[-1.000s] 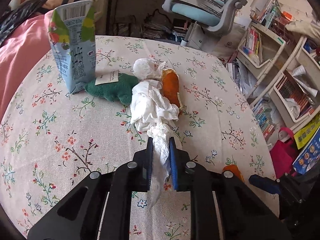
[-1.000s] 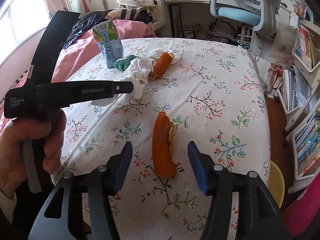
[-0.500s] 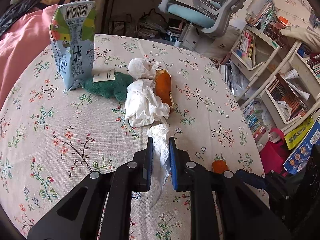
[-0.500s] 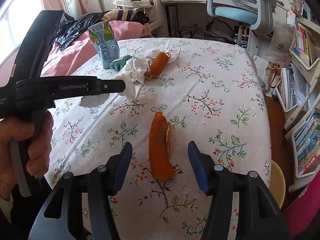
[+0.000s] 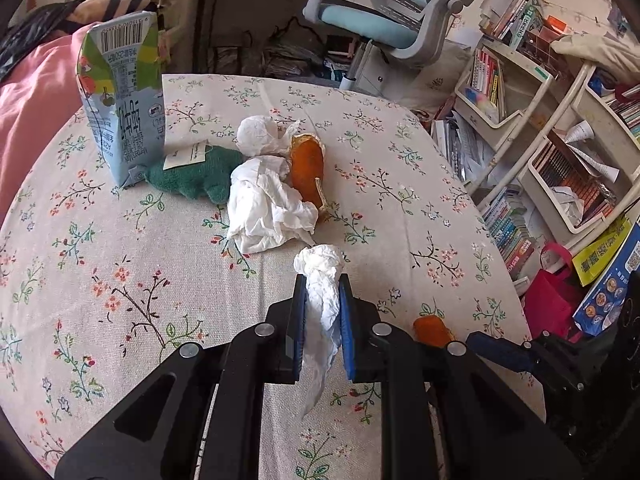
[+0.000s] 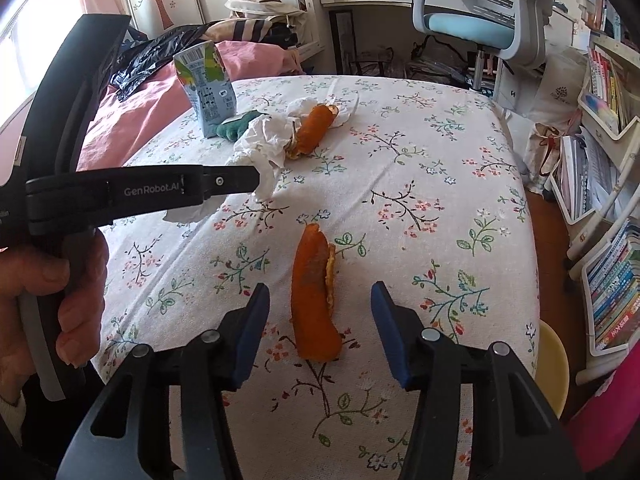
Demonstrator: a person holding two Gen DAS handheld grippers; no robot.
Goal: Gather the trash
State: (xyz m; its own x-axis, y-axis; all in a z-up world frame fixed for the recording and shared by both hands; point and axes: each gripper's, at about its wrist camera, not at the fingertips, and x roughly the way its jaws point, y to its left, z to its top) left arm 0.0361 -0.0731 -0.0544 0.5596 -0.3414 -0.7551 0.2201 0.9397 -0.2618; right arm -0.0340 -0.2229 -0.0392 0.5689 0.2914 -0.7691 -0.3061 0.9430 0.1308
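Left wrist view: left gripper (image 5: pixel 323 292) is clamped on a white tissue (image 5: pixel 322 300), held above the floral desk (image 5: pixel 120 280).
Pile beyond: 2 more crumpled tissues (image 5: pixel 264 200), an orange peel (image 5: pixel 307 168), a green cloth (image 5: pixel 196 176) and a carton (image 5: pixel 122 96).
Right wrist view: right gripper (image 6: pixel 320 302) has just been closing, its jaws apart on either side of a near peel (image 6: pixel 314 300) lying on the desk, pads not touching it.

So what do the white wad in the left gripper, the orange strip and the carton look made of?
White wad: thin tissue paper, matte; it is crumpled and hangs limp. Orange strip: probably citrus peel, dull orange outside with a paler ragged inner edge. Carton: coated paperboard, printed with a barcode, with sharp folded edges.
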